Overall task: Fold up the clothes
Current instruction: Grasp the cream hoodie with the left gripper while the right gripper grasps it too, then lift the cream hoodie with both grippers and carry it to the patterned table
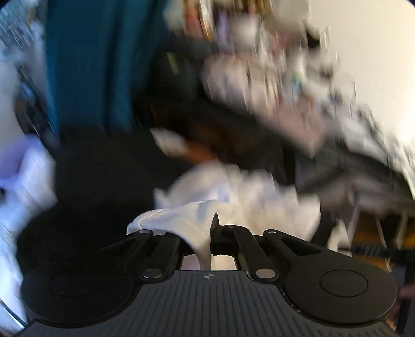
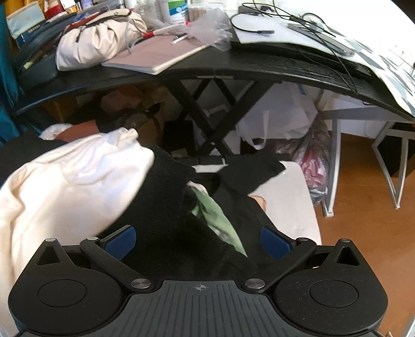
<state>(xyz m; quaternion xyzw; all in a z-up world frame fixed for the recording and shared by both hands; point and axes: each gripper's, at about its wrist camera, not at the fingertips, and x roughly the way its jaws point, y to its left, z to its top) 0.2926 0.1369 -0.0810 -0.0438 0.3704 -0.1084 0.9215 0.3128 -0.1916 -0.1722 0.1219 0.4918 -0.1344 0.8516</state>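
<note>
The left hand-held gripper (image 1: 210, 233) is closed tight on a fold of white cloth (image 1: 197, 217); the fabric is pinched between the jaws and drapes over the left finger, with a strip hanging down behind them. More of the white cloth bunches just beyond the fingertips. The rest of the left wrist view is badly blurred; only a teal curtain (image 1: 85, 64) at the upper left and a dark mass in the middle can be made out.

The right hand-held gripper (image 2: 198, 239) is wide open, its blue pads (image 2: 122, 239) well apart and gripping nothing. Between the jaws lies a black garment (image 2: 166, 207), and a green cloth (image 2: 215, 215) lies on it, running toward the right pad. To the left, a large cream-white cloth (image 2: 64, 186) billows beside and partly over the black garment.

Beyond the clothes stands a black worktop (image 2: 233, 67) on crossed legs, crowded with a cream bag (image 2: 98, 39), a notebook (image 2: 158, 54) and cables (image 2: 298, 18). Plastic bags (image 2: 293, 114) sit under it, on a wooden floor (image 2: 363, 207) at the right.
</note>
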